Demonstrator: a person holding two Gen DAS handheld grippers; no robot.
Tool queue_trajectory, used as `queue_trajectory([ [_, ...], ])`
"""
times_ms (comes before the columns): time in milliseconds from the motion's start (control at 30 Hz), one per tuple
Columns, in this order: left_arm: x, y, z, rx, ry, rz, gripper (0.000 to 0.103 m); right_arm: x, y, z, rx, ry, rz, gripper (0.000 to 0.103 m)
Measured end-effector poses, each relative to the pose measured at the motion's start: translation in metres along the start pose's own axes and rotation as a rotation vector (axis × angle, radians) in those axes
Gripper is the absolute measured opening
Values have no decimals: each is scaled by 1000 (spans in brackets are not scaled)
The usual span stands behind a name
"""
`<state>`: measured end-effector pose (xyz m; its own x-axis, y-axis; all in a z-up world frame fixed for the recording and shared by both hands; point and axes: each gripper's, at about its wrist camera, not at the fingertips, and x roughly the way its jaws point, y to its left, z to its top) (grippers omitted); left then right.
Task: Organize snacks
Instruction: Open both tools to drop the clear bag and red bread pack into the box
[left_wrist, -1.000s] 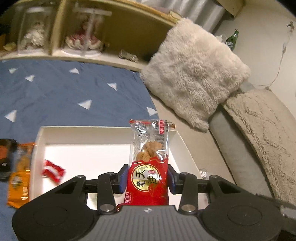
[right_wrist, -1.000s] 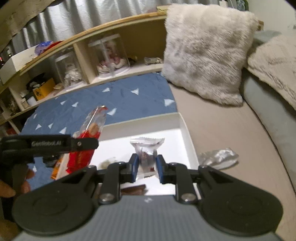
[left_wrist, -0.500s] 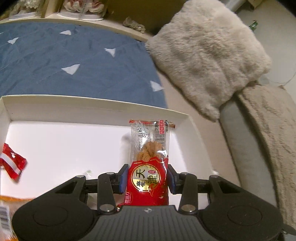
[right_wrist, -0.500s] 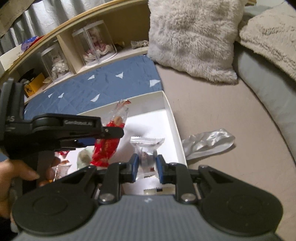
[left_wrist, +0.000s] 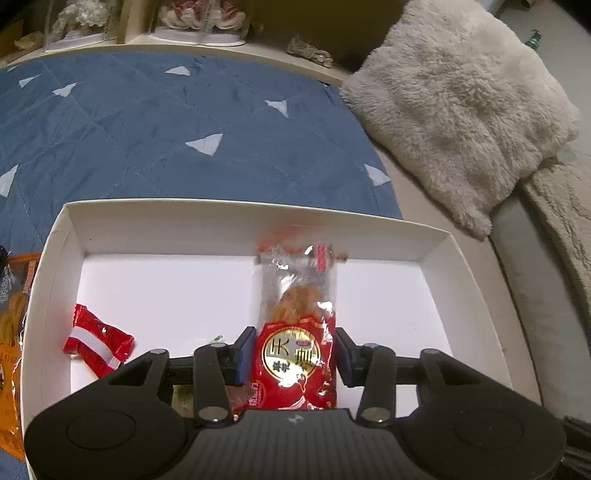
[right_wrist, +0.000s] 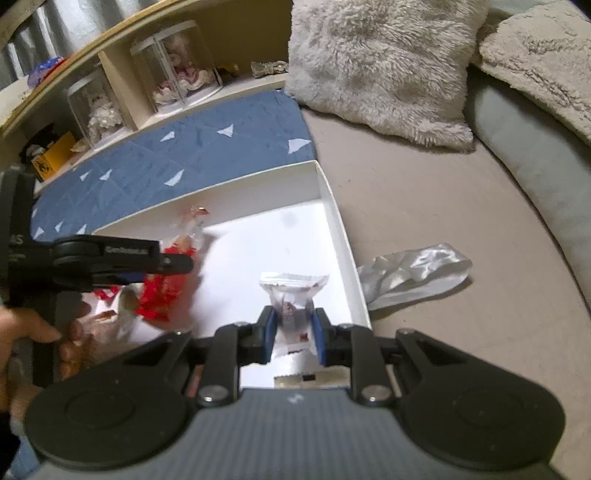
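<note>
My left claw (left_wrist: 293, 356) has its pads parted beside the red packet (left_wrist: 295, 332), which blurs above the white box (left_wrist: 461, 254); I judge it just released, in the placing step. My right claw (right_wrist: 293, 330) is clenched on a white packet (right_wrist: 293, 295) over the box's right side. Next move: lower the right claw and part its fingers so the white packet lands inside, clear of the wall. A silver wrapper (right_wrist: 413, 275) lies outside the box.
</note>
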<state>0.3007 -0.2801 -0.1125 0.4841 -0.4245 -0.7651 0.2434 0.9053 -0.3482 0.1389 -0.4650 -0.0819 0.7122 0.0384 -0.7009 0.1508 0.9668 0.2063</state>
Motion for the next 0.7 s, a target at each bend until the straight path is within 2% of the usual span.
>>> queue_trajectory([
  [67,-3,-5,1,17,7,-9,65,0,0,0,3,-3,-16,27],
  [100,-6,-8,1,30,6,-12,70,0,-1,1,11,-4,-19,27],
  [133,-9,-11,1,42,5,-15,75,-1,-2,2,19,-5,-21,34],
  [167,-12,-14,0,54,5,-17,77,-1,-2,2,22,1,-21,44],
  [200,-15,-16,-1,63,9,-18,77,-1,-2,3,24,4,-23,45],
  [533,-40,-25,-9,118,56,-17,87,-13,4,1,9,16,-30,46],
  [700,-56,-25,-13,150,59,-5,91,-22,7,-2,-6,18,-28,53],
])
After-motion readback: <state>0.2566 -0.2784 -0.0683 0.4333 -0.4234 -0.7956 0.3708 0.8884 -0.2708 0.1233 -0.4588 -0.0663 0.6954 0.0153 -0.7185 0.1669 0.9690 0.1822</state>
